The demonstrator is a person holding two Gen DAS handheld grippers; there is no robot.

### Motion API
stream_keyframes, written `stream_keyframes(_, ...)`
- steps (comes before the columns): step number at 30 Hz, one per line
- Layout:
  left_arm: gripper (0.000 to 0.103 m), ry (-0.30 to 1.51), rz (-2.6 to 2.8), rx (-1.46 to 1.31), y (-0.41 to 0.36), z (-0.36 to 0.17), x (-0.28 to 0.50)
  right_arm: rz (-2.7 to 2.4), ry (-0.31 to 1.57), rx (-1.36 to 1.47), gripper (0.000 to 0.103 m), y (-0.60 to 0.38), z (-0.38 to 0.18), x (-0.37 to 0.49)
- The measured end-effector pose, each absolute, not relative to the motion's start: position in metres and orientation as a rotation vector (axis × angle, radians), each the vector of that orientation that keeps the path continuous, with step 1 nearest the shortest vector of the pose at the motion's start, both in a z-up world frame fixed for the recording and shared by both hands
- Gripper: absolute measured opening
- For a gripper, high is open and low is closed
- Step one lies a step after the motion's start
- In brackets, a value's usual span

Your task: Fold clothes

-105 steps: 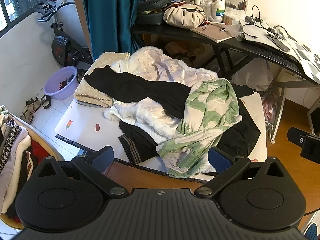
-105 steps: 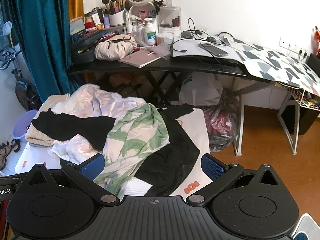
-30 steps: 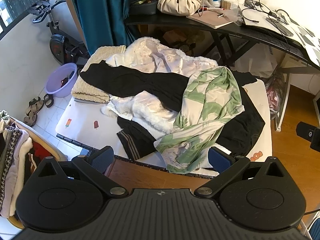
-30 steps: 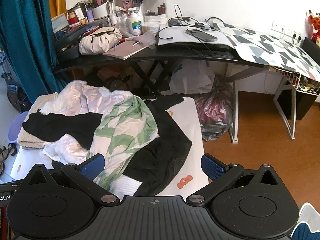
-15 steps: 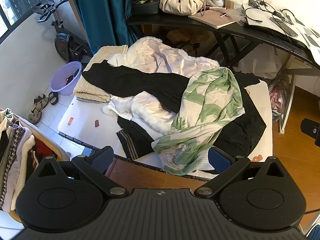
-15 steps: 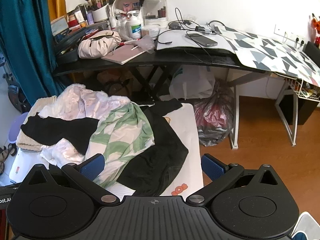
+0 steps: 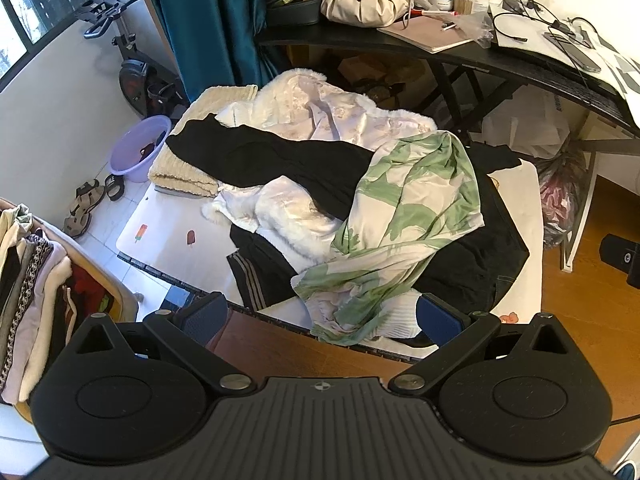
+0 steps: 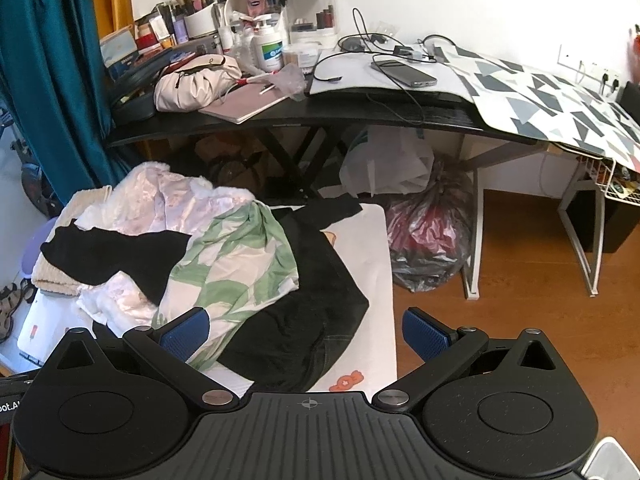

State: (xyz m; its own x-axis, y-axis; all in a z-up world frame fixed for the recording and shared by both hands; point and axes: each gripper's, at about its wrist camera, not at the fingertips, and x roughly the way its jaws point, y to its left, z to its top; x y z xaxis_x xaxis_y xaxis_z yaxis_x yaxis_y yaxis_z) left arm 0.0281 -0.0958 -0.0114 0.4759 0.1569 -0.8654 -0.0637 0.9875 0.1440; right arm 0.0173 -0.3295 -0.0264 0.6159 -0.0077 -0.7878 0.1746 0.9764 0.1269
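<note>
Presently, left to right: left tongs point(image 7: 320, 316) are spread wide and empty, held off the near edge of the table point(image 7: 168, 236), with the pile of clothes just ahead and slightly right of their midline. Topmost is the green-and-white leaf-print garment point(image 7: 404, 216), long axis running from its far right end down to a near hem that overhangs the table edge between the left fingertips, so the left tongs look nearer for a first pinch. Right tongs point(image 8: 306, 332), likewise released and empty, see the same garment point(image 8: 236, 268) ahead-left, with a black garment point(image 8: 312, 320) directly in front.
</note>
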Motion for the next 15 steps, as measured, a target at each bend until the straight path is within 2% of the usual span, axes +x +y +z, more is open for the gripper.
stream_keyframes(15,0.103,1.049,0.185,0.088,-0.111,-0.006,0.028,-0.067,0.897,0.213,0.102,-0.347,-0.028,0.028)
